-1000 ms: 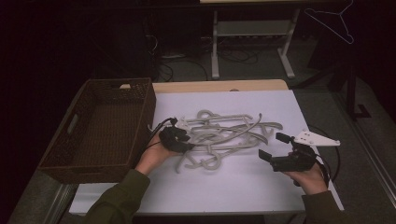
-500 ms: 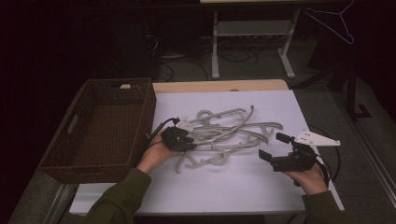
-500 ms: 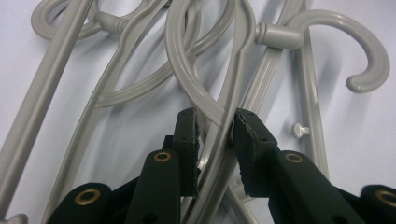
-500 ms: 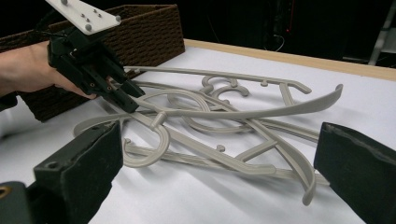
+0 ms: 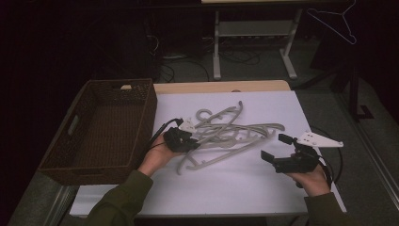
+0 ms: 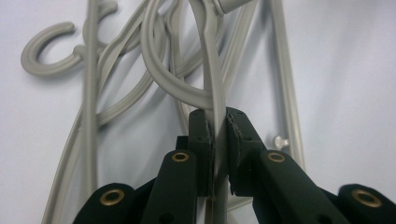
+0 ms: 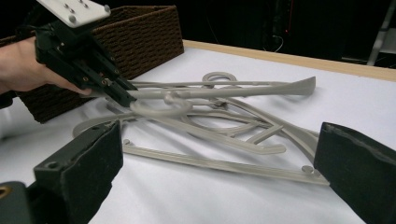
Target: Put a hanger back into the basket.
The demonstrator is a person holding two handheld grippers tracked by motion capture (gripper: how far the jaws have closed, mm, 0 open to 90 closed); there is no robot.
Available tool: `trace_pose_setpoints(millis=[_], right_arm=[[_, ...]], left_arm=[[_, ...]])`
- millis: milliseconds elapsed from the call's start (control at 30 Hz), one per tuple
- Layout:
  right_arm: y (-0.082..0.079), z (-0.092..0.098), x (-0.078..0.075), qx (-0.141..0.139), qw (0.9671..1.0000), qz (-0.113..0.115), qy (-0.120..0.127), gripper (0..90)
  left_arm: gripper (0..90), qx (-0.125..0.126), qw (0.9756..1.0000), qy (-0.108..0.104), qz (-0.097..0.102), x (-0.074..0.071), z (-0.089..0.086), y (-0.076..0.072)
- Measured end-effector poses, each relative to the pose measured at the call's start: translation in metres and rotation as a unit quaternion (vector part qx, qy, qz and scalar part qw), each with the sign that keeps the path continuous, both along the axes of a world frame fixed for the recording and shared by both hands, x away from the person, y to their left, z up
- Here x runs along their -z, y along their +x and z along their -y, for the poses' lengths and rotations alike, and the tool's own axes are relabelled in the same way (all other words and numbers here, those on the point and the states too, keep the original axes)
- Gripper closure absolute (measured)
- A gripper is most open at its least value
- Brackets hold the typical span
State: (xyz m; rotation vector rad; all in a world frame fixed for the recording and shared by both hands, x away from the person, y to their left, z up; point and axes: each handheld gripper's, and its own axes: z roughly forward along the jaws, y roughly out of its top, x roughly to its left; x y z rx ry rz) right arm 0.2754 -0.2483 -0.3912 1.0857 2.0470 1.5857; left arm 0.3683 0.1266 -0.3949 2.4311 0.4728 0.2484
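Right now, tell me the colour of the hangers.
Pale grey hangers; the left gripper view shows it best.

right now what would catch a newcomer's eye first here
A tangle of grey hangers sprawls mid-table on the white cloth. The left tool has just been closing and pinches one hanger arm between its pads. A dark wicker basket stands at the table's left edge, and the right tool waits open, apart from the pile.
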Motion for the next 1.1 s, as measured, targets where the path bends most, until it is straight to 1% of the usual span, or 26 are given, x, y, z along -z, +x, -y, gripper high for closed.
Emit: trace_pose_setpoints(millis=[100,200,233,267,300,333,367,500,567,633,700,733,767,800,833,867,900,967,1000,1033,1067,1100], right_arm=[[0.000,0.000,0.000,0.000,1.0000,-0.001,0.000,0.7],[-0.001,-0.001,0.000,0.000,1.0000,-0.001,0.000,0.7],[-0.001,-0.001,0.000,0.000,1.0000,-0.001,0.000,0.7],[-0.001,-0.001,0.000,0.000,1.0000,-0.001,0.000,0.8],[-0.001,-0.001,0.000,0.000,1.0000,-0.001,0.000,0.8],[-0.001,-0.001,0.000,0.000,1.0000,-0.001,0.000,0.7],[-0.001,-0.001,-0.001,0.000,1.0000,-0.002,0.001,0.7],[-0.001,-0.001,-0.001,-0.001,1.0000,-0.001,0.001,0.7],[-0.001,-0.002,-0.001,0.000,1.0000,-0.002,0.001,0.7],[-0.001,-0.002,-0.001,-0.001,1.0000,0.000,0.001,0.8],[-0.001,-0.002,-0.001,0.000,1.0000,-0.003,0.001,0.7],[0.000,-0.002,-0.001,0.000,1.0000,-0.002,0.000,0.7],[0.000,-0.002,0.000,0.000,1.0000,-0.002,-0.001,0.7],[0.000,-0.002,0.000,-0.001,1.0000,-0.002,-0.001,0.7],[0.000,-0.002,0.000,-0.001,1.0000,-0.002,-0.001,0.7],[0.000,-0.002,0.000,-0.001,1.0000,-0.002,-0.001,0.7],[0.000,-0.002,0.000,-0.001,1.0000,-0.002,-0.001,0.7],[0.000,-0.002,0.000,-0.001,1.0000,-0.001,-0.001,0.8],[0.000,-0.001,0.000,0.000,1.0000,-0.002,0.000,0.7],[0.000,-0.001,0.000,0.000,1.0000,-0.002,0.000,0.8],[0.000,-0.001,0.000,0.000,1.0000,-0.003,0.000,0.7],[0.000,-0.001,0.000,0.000,1.0000,-0.003,0.000,0.7]], left_arm=[[81.5,0.001,1.0000,-0.006,0.001,-0.006,0.001,-0.003],[81.5,0.002,0.9998,-0.018,-0.005,-0.012,0.003,-0.008],[81.5,0.002,0.9998,-0.018,-0.005,-0.012,0.003,-0.008],[81.5,0.002,0.9997,-0.022,-0.010,-0.015,0.005,-0.012],[81.4,0.002,0.9997,-0.022,-0.010,-0.015,0.005,-0.012],[81.4,0.000,0.9996,-0.025,-0.016,-0.016,0.007,-0.015],[81.4,0.003,0.9996,-0.022,-0.020,-0.015,0.011,-0.019],[81.3,0.007,0.9995,-0.016,-0.026,-0.013,0.022,-0.029],[81.2,0.009,0.9993,-0.017,-0.031,-0.010,0.027,-0.032],[81.1,0.015,0.9992,-0.009,-0.036,-0.005,0.032,-0.034],[80.8,0.016,0.9990,-0.005,-0.042,0.001,0.036,-0.035],[80.6,0.021,0.9987,0.000,-0.047,0.004,0.038,-0.035],[80.3,0.019,0.9985,-0.002,-0.051,0.008,0.039,-0.035],[80.0,0.025,0.9984,0.005,-0.050,0.011,0.040,-0.034],[79.8,0.022,0.9982,0.003,-0.055,0.015,0.042,-0.034],[79.4,0.018,0.9980,-0.006,-0.060,0.018,0.043,-0.035],[78.0,0.021,0.9979,-0.007,-0.061,0.020,0.044,-0.035],[68.1,0.023,0.9980,-0.005,-0.059,0.020,0.044,-0.035],[63.3,0.024,0.9977,-0.010,-0.062,0.018,0.043,-0.035],[60.4,0.036,0.9970,-0.019,-0.066,0.011,0.040,-0.033],[58.0,0.034,0.9967,-0.029,-0.068,0.007,0.039,-0.033],[56.7,0.034,0.9967,-0.029,-0.068,0.007,0.039,-0.033]])
